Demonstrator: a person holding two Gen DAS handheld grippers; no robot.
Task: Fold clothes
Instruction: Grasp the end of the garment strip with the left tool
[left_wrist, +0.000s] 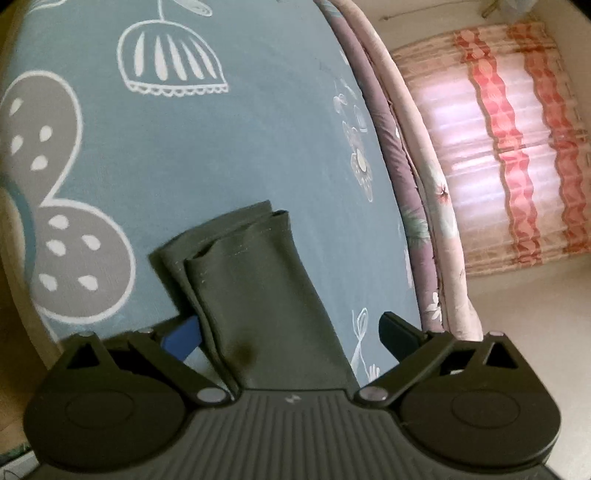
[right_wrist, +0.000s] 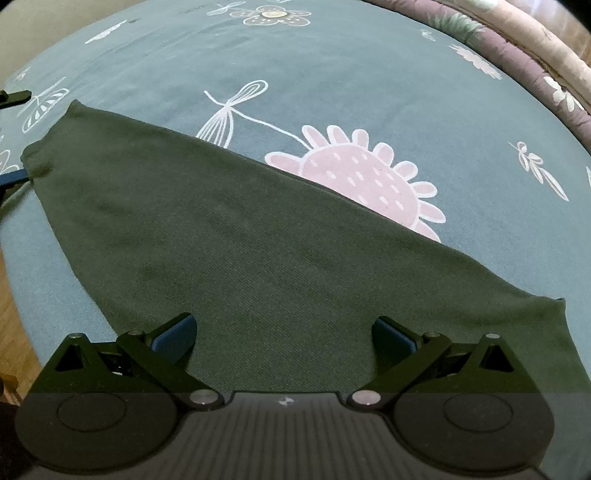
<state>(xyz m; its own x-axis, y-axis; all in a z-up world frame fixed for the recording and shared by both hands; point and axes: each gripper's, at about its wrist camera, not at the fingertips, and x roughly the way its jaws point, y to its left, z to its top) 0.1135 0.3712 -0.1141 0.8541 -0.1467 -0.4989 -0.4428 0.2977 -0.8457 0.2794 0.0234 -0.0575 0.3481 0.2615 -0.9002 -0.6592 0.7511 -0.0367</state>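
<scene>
A dark green garment (right_wrist: 258, 251) lies flat and slanted across the blue-grey printed bedsheet (right_wrist: 332, 74). My right gripper (right_wrist: 284, 320) hovers open over its near wide part, one blue-padded finger on each side and nothing pinched. In the left wrist view the garment's narrow end (left_wrist: 258, 280) shows stacked hemmed layers. It runs between the spread fingers of my open left gripper (left_wrist: 288, 321), and the left blue pad (left_wrist: 183, 334) sits against its edge. The right wrist view shows the left gripper's fingers (right_wrist: 14, 96) at the garment's far left end.
Rolled purple and pink floral quilts (left_wrist: 417, 206) line the bed's far edge. Beyond them hangs a red-striped curtain (left_wrist: 517, 147) over pale floor. Wooden flooring (right_wrist: 14, 317) shows past the sheet's near left edge.
</scene>
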